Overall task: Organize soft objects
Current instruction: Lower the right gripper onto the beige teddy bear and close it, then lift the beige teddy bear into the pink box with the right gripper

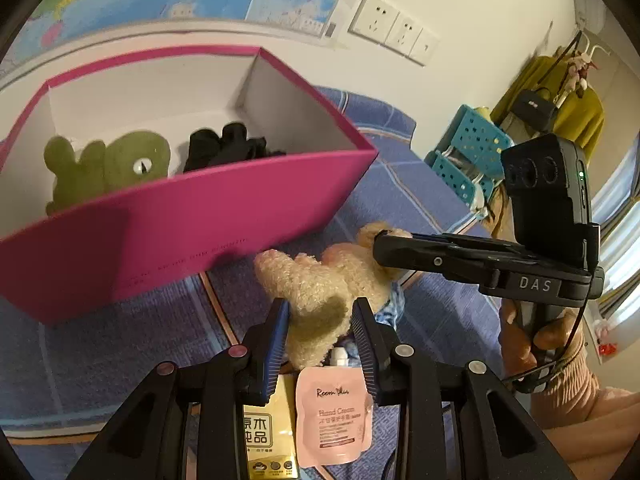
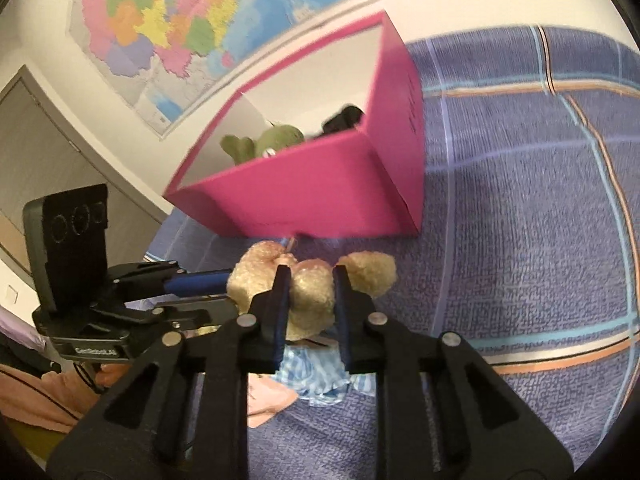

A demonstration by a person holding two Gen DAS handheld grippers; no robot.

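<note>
Left gripper (image 1: 320,316) clamped on the cream plush toy (image 1: 316,292), right gripper (image 2: 308,280) pinching the same toy from the right, toy just near of the pink box (image 1: 192,216) on the blue plaid bed (image 2: 520,240), green plush (image 1: 108,164) and black cloth (image 1: 228,146) inside the box, hand cream pouch (image 1: 336,416) nearest.

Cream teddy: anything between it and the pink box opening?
Only the pink box's near wall, which the cream teddy must clear. Left gripper and right gripper both grip it. Inside, the green plush and black cloth leave room.
</note>
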